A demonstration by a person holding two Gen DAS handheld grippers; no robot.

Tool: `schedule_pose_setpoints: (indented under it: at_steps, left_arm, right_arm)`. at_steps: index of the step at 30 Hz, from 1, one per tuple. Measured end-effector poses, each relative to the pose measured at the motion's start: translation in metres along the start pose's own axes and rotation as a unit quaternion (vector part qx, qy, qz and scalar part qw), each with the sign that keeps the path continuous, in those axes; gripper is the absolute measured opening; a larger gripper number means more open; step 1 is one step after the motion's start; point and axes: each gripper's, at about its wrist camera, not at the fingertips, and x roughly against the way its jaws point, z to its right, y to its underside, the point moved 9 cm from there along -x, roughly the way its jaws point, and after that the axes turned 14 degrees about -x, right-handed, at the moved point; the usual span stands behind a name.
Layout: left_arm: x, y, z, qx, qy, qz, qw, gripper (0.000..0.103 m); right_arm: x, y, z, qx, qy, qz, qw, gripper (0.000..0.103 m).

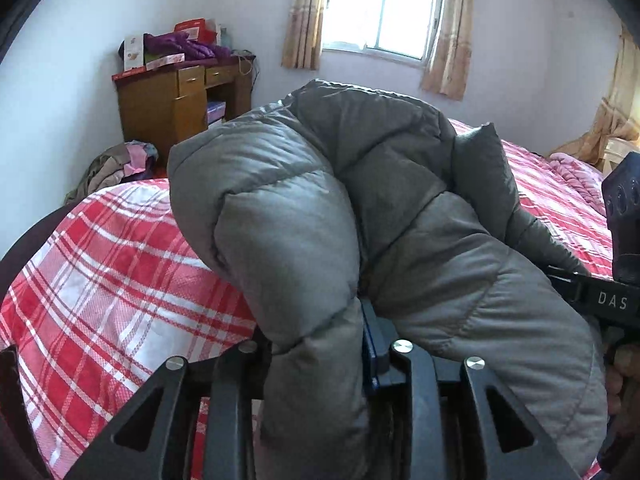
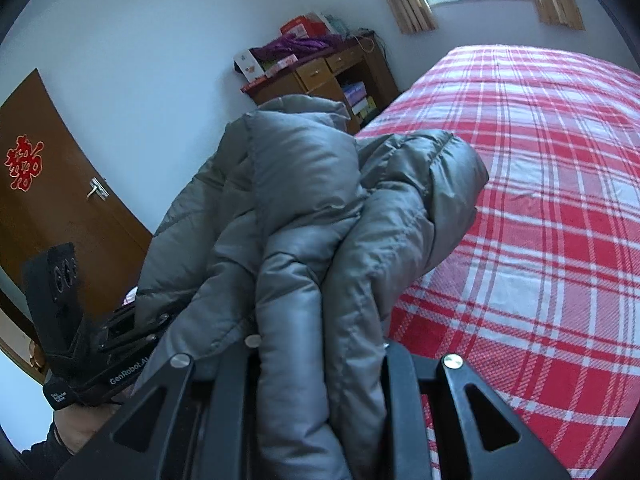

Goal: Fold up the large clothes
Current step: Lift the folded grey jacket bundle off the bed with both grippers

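While both grippers hold up the same garment above the bed, the scene reads like this, from the biggest thing to the smallest:

Room: pale bluish walls, with a bright window (image 1: pixel 382 10) between beige patterned curtains (image 1: pixel 448 36) on the far wall.

Bed: wide bed with a red and white checked cover (image 2: pixel 540 200); it fills the right side of the right wrist view and lies under and behind the garment in the left wrist view.

Door: brown wooden door (image 2: pixel 52 200) with a red paper ornament and a metal handle, at the left in the right wrist view.

Desk: brown wooden desk with small drawers (image 1: pixel 176 104) in the corner, loaded with boxes and a purple cloth; a heap of clothes lies on the floor just beside it.

Garment: grey quilted puffy down jacket (image 1: pixel 320 200), bunched in thick folds and lifted off the bed, hanging between the two grippers.

Left gripper (image 1: pixel 320 356): black, two fingers; a thick fold of the jacket passes between its jaws. The padding hides the pads, so I cannot tell if they press on it or stand loose.

Right gripper (image 2: pixel 320 352): black, two fingers, clenched on a thick bundle of the same jacket.

Hand: a person's hand (image 2: pixel 86 424) in a dark sleeve grasps the handle of the left gripper, low left in the right wrist view.
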Motion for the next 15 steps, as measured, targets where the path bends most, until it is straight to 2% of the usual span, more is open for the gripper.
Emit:
schedule_pose_setpoints:
  at_steps: [6, 11, 15]
  left_arm:
    - [-0.007, 0.007, -0.005, 0.005, -0.011, -0.007, 0.9999, 0.048]
    - [-0.014, 0.012, -0.011, 0.015, -0.018, -0.017, 0.9996, 0.066]
    - [-0.018, 0.016, -0.015, 0.023, -0.021, -0.026, 0.9992, 0.077]
  right_arm:
    - [-0.011, 0.003, 0.007, -0.003, 0.012, -0.009, 1.0, 0.022]
    - [-0.018, 0.006, 0.012, -0.005, 0.021, -0.014, 1.0, 0.024]
    - [-0.021, 0.008, 0.02, -0.008, 0.03, -0.014, 0.999, 0.031]
